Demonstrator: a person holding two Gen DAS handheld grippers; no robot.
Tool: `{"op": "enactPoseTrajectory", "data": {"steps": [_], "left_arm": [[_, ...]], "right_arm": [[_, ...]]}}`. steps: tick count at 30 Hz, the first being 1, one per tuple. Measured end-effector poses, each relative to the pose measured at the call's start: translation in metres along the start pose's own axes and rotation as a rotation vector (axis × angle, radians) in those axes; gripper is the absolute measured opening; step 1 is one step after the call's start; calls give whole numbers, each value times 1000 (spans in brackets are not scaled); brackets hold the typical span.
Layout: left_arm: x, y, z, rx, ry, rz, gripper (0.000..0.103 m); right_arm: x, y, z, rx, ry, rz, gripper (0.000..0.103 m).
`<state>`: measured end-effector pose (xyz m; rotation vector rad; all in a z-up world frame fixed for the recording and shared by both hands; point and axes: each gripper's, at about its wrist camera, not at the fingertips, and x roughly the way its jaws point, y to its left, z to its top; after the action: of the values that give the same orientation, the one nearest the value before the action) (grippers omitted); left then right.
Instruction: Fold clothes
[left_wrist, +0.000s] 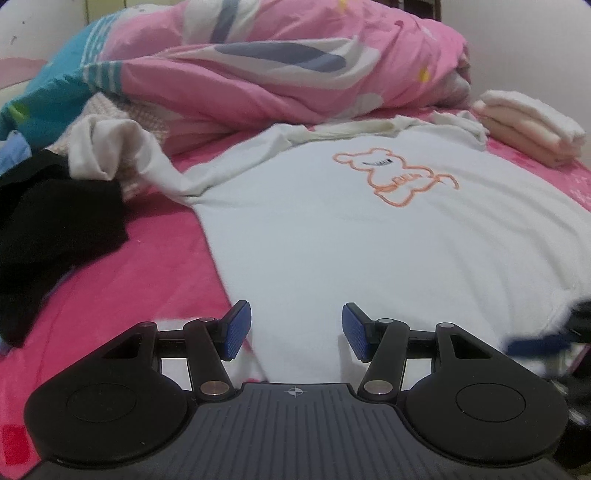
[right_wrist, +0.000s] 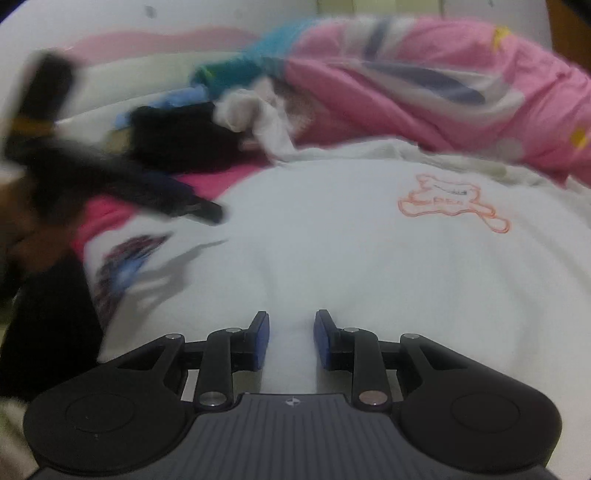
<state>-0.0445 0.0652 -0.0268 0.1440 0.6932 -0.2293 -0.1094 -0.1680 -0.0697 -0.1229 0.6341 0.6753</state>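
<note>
A white T-shirt (left_wrist: 332, 240) with an orange bear print (left_wrist: 399, 177) lies spread on the pink bedsheet (left_wrist: 140, 266). My left gripper (left_wrist: 295, 332) hovers over its near hem, jaws wide open, with only flat cloth below them. The right wrist view shows the same T-shirt (right_wrist: 351, 240) and its bear print (right_wrist: 454, 203). My right gripper (right_wrist: 291, 341) has narrow jaws with a ridge of the white cloth filling the gap between the pads. It appears as a blur (left_wrist: 535, 343) at the shirt's right hem. The left gripper (right_wrist: 199, 210) shows blurred at the left.
A pink patterned quilt (left_wrist: 277, 74) is heaped behind the shirt. A black garment (left_wrist: 55, 221) and a crumpled white garment (left_wrist: 107, 147) lie at the left. Folded cream towels (left_wrist: 532, 125) are stacked at the back right. A dark-and-blue print (right_wrist: 125, 266) shows at the shirt's left edge.
</note>
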Motion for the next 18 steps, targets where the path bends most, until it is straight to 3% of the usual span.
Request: {"op": "enactPoseTrajectory", "data": {"steps": [4,6,9,12,16,18], "left_arm": [[7,-8,8,-6,2,-53,56],[10,-15,17,-16,-13,-89,62],[18,-34,29,-19,-43,-148,71],[31,-54,34,20,-36,-154,73],[47,-65,34,50,-12,-171,74],[51,-68,33,52,1,-170,74]], "right_arm": [[-35,-3,-9,-12,11,34,28],[-45,-16,5,-11,-73,-49,28],[-34,-53,24,104,-166,-141,29],[-5,-63,10,153,-74,-171,30],[-32,-28,-19,23,-60,-95,30],[-50,-40,-13,22,-53,-33,28]]}}
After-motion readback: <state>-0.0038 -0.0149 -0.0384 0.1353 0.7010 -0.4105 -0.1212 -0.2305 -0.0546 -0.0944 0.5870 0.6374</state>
